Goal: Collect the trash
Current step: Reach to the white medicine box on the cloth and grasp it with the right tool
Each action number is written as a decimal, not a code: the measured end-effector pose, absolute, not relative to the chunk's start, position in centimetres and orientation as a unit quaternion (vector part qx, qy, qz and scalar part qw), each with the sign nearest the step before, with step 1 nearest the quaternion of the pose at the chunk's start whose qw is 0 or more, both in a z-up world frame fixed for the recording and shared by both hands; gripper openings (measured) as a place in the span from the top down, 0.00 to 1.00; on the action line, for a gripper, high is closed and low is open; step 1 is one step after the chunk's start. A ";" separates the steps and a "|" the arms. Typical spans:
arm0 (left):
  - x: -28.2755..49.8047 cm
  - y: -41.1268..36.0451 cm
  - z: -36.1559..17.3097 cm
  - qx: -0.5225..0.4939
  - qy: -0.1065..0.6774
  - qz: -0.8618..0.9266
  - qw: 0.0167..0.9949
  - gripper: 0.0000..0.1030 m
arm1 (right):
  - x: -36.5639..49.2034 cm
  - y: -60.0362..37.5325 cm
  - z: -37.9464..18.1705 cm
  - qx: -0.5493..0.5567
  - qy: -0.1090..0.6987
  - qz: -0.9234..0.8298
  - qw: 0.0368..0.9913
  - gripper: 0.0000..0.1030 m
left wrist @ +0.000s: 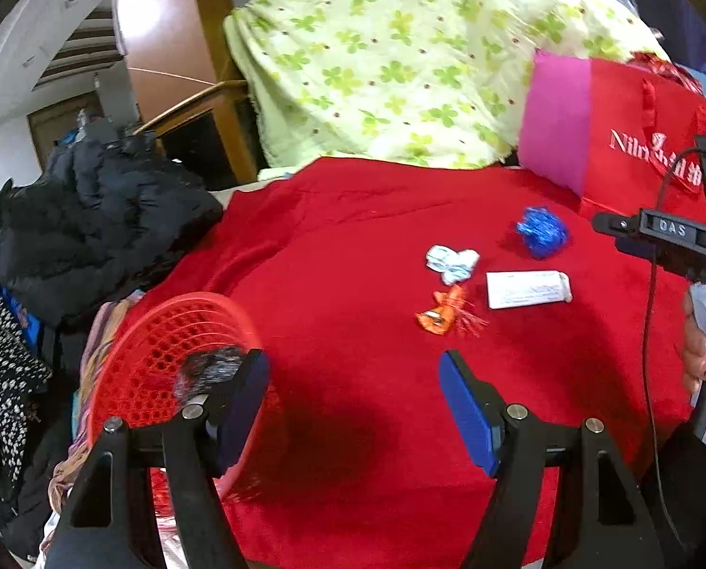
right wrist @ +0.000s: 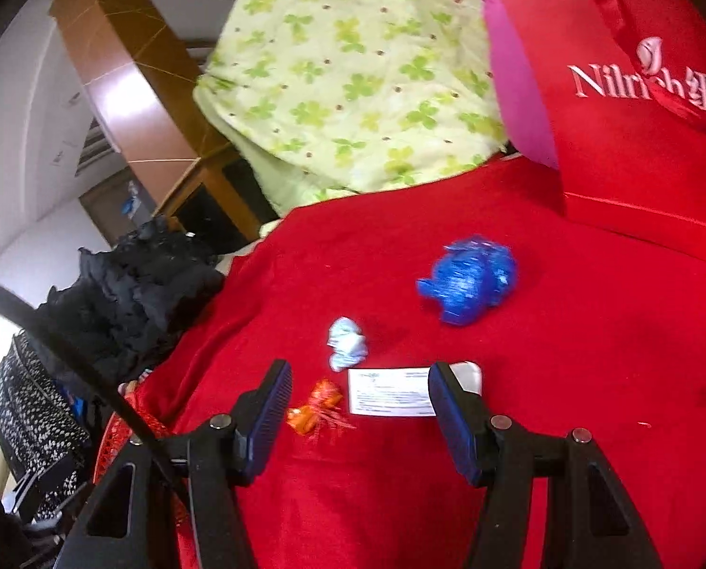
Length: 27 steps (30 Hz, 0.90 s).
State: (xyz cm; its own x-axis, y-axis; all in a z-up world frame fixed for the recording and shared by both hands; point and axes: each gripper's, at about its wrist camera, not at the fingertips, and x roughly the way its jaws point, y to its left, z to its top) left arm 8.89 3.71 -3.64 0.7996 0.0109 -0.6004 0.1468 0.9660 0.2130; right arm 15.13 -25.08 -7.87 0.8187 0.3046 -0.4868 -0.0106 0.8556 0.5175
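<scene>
Several bits of trash lie on the red cloth (left wrist: 343, 246): a crumpled blue foil ball (left wrist: 542, 231) (right wrist: 469, 284), a pale blue-white wrapper (left wrist: 451, 263) (right wrist: 347, 344), a white tube (left wrist: 528, 289) (right wrist: 390, 391) and an orange wrapper (left wrist: 440, 315) (right wrist: 315, 410). My right gripper (right wrist: 360, 403) is open just short of the orange wrapper and the tube, its pads touching neither. My left gripper (left wrist: 357, 398) is open over bare cloth with nothing between its fingers. A red mesh basket (left wrist: 163, 355) beside its left finger holds a dark crumpled scrap (left wrist: 210, 370).
A red gift bag (left wrist: 637, 142) (right wrist: 637, 118) with a pink side stands at the back right. A green clover quilt (left wrist: 400, 47) hangs behind, and a black jacket heap (left wrist: 92, 218) lies at the left. A hand (left wrist: 696, 355) shows at the right edge.
</scene>
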 end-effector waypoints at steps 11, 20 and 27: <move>11.5 0.3 -8.2 0.117 0.383 -0.090 0.912 0.27 | 17.6 -28.8 -10.9 0.283 0.355 0.041 0.890 0.39; 13.3 0.3 -10.8 0.101 0.426 -0.105 0.893 0.27 | 22.9 -28.0 -12.8 0.295 0.370 0.070 0.878 0.39; 14.8 0.9 -11.7 0.098 0.441 -0.098 0.886 0.27 | 29.2 -27.6 -15.8 0.290 0.402 0.090 0.864 0.39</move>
